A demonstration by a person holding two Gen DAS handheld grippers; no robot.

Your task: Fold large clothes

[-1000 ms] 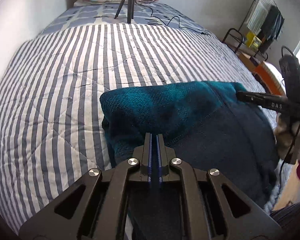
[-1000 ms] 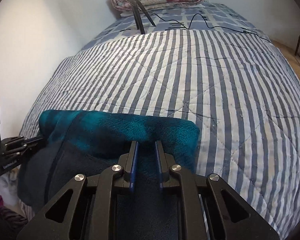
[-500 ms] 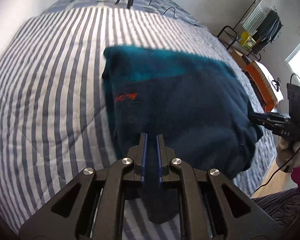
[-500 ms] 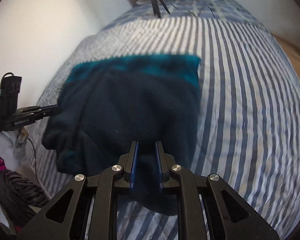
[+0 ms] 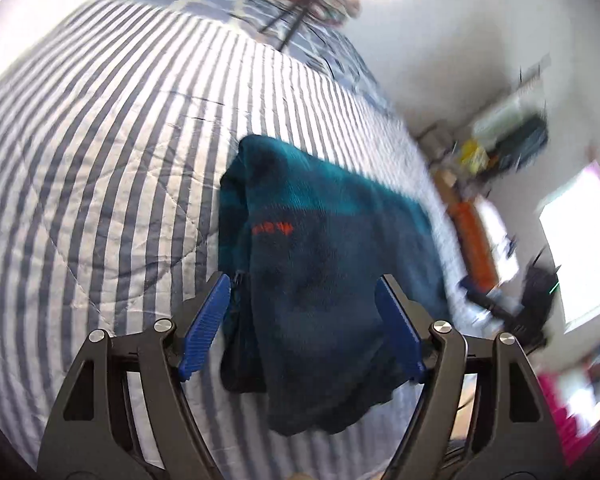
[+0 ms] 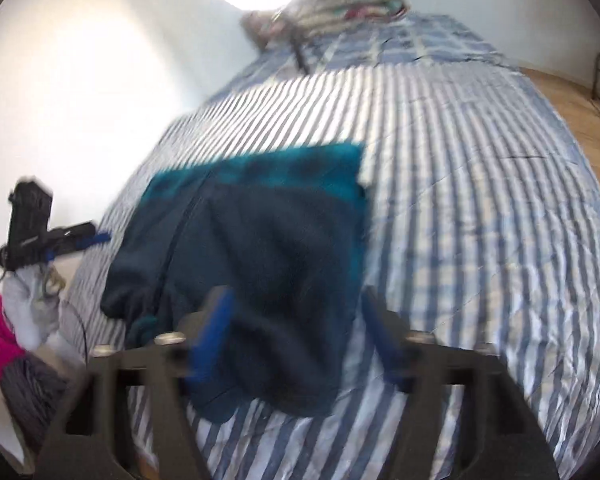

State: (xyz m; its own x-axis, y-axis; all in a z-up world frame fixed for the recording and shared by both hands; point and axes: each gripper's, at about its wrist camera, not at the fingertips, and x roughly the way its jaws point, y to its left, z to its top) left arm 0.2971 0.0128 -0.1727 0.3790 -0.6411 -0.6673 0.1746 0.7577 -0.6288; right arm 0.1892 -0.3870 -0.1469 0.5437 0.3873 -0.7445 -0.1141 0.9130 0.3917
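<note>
Left wrist view: folded fleece [image 5: 324,272] lies lengthwise, teal edge farthest; both grippers' fingers [image 5: 204,320] spread, empty.

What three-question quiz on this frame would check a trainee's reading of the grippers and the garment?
1. True or false: the left gripper is shut on the teal fleece.
2. The fleece lies on: A) wooden floor B) striped quilt C) chair.
3. What colour is the lettering on the fleece?

Key: 1 false, both it and the right gripper are open; 2 B; 3 orange-red.
</note>
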